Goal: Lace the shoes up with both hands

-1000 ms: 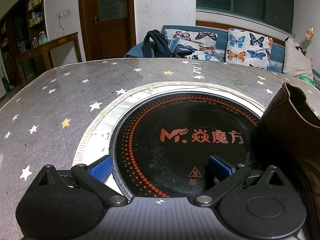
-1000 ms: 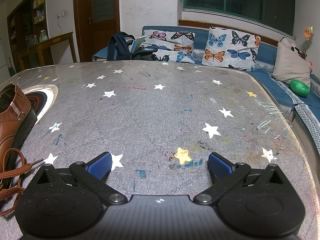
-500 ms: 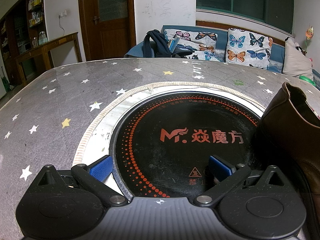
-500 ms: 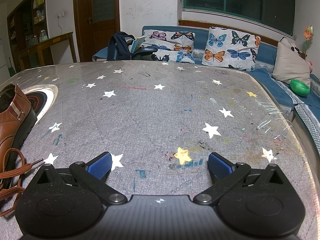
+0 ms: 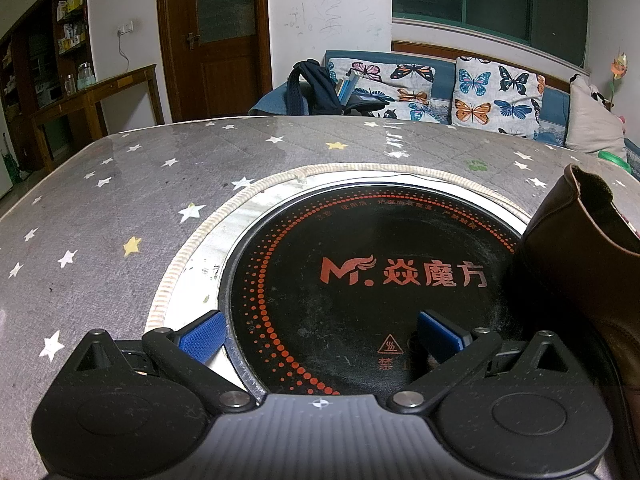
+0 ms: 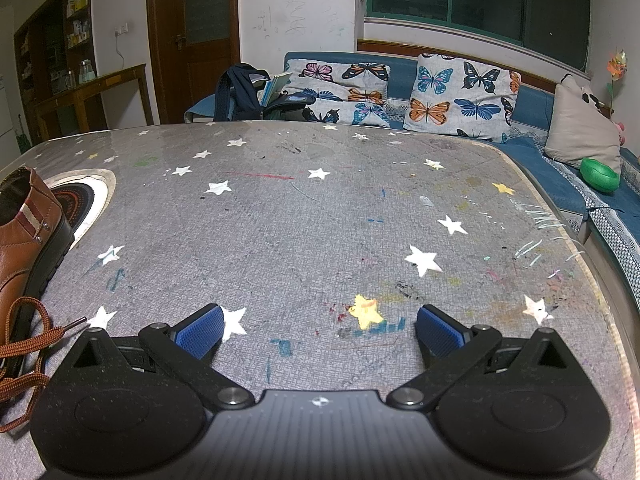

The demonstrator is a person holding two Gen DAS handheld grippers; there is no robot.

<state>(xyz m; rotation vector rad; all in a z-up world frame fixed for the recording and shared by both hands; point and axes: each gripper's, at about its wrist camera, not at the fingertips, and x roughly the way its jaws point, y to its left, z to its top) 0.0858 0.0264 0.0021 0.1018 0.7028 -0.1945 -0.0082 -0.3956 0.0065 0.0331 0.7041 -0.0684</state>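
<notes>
A brown leather shoe (image 5: 584, 256) stands at the right edge of the left wrist view, its heel collar toward me. My left gripper (image 5: 320, 336) is open over the black induction hob (image 5: 360, 272), to the shoe's left, nothing between its blue pads. In the right wrist view the same shoe (image 6: 24, 240) sits at the far left with its orange-brown lace (image 6: 28, 340) lying loose on the table. My right gripper (image 6: 318, 330) is open over the star-patterned tablecloth (image 6: 320, 220), well to the right of the shoe and lace.
The round hob is sunk into the table inside a pale ring (image 5: 192, 240). Beyond the table's far edge are a blue sofa with butterfly cushions (image 6: 464, 96), a dark backpack (image 6: 236, 92) and a wooden door (image 5: 212, 36). The table's right edge (image 6: 592, 264) drops off near the sofa.
</notes>
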